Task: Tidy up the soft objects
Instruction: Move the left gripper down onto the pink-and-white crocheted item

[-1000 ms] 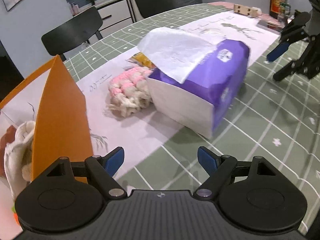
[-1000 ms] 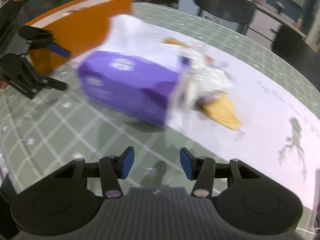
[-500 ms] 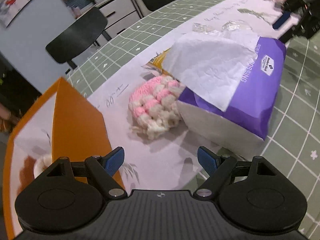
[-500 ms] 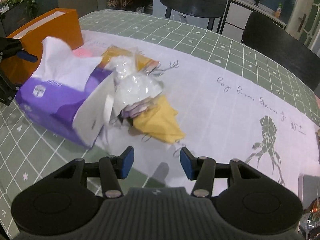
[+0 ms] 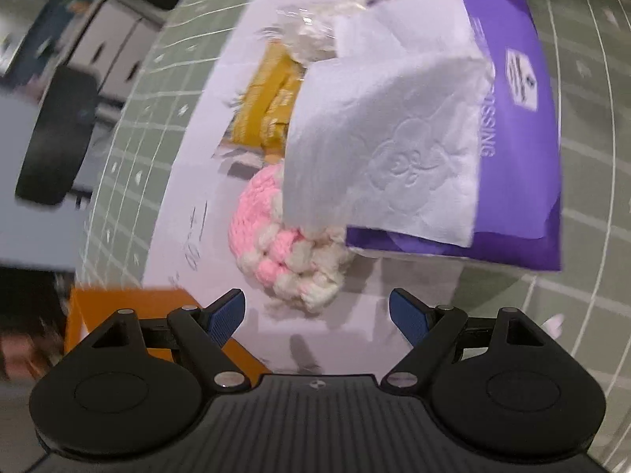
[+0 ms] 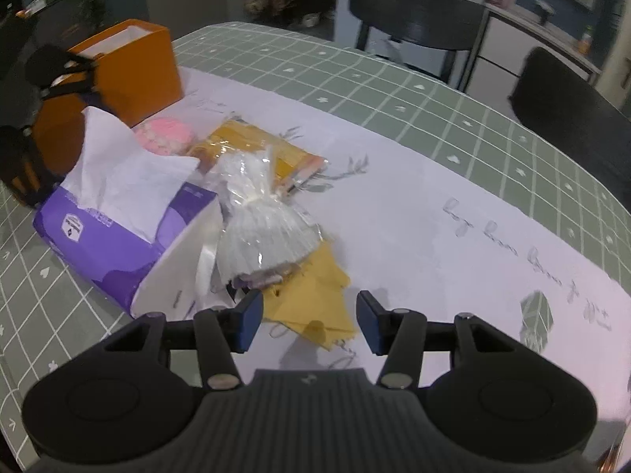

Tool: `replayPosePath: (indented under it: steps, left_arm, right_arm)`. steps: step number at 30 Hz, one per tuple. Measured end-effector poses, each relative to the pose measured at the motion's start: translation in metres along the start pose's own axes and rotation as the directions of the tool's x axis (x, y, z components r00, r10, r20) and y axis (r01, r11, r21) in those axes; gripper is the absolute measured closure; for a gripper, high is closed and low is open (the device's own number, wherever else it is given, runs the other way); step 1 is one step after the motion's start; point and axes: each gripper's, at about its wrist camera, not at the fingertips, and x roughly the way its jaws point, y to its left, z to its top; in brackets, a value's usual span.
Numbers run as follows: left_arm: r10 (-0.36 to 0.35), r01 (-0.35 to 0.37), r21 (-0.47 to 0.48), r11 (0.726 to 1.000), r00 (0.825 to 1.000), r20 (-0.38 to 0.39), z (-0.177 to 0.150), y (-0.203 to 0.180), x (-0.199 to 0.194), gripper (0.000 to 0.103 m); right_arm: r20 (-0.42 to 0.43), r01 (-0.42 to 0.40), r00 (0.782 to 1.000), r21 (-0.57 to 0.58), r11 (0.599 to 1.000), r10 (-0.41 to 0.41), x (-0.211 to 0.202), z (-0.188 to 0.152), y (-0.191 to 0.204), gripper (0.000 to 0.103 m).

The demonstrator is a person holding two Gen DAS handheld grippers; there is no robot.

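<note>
A pink and white knitted piece (image 5: 284,252) (image 6: 165,136) lies on the white runner just ahead of my open left gripper (image 5: 317,315), which holds nothing. Beside it sits a purple tissue pack (image 5: 516,149) (image 6: 106,236) with a white tissue (image 5: 390,146) sticking out. A clear plastic bundle (image 6: 260,220) rests against the pack, over a yellow cloth (image 6: 315,299). My right gripper (image 6: 309,323) hovers open above the yellow cloth's near edge, with nothing between its fingers. A yellow packet (image 6: 268,149) (image 5: 272,106) lies farther back. The left gripper (image 6: 59,75) shows in the right wrist view near the orange box.
An orange box (image 6: 118,67) (image 5: 130,307) stands at the table's left end. The table has a green checked cloth (image 6: 394,90) and a white runner (image 6: 453,213). Black chairs (image 6: 414,12) stand along the far side.
The left gripper has rolled and swung over the knitted piece, with the orange box now at its lower left. The right gripper has shifted from the tissue pack towards the plastic bundle and yellow cloth.
</note>
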Motion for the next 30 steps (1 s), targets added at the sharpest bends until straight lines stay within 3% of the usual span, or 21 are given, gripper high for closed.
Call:
replayPosePath:
  steps: [4,10,18,22,26,30]
  left_arm:
    - [-0.027,0.028,0.14,0.99,1.0,-0.011,0.007,0.003,0.01,0.007]
    - [-0.033,0.03,0.32,0.947,0.999,0.005,0.015,-0.003,0.023,0.008]
    - [-0.075,0.067,0.359,0.931,0.997,0.006,0.023,0.007,0.036,0.01]
    - [-0.101,0.09,0.369,0.925,0.995,0.01,0.025,0.014,0.039,0.01]
    - [-0.125,0.111,0.376,0.92,0.992,0.013,0.027,0.021,0.043,0.009]
    - [-0.145,0.131,0.375,0.918,0.989,0.011,0.031,0.028,0.047,0.006]
  right_arm:
    - [-0.014,-0.047,0.999,-0.026,0.999,0.047,0.006,0.013,-0.001,0.047]
    - [-0.034,-0.116,0.993,-0.016,0.993,0.115,0.021,0.032,-0.003,0.042]
    - [-0.059,-0.153,0.987,-0.041,0.987,0.15,0.047,0.056,0.004,0.037]
    - [-0.073,-0.138,0.988,-0.067,0.988,0.133,0.057,0.065,0.006,0.036]
    - [-0.078,-0.103,0.993,-0.121,0.987,0.094,0.064,0.073,0.009,0.023]
    - [-0.07,-0.078,0.995,-0.183,0.98,0.066,0.065,0.081,0.016,0.023]
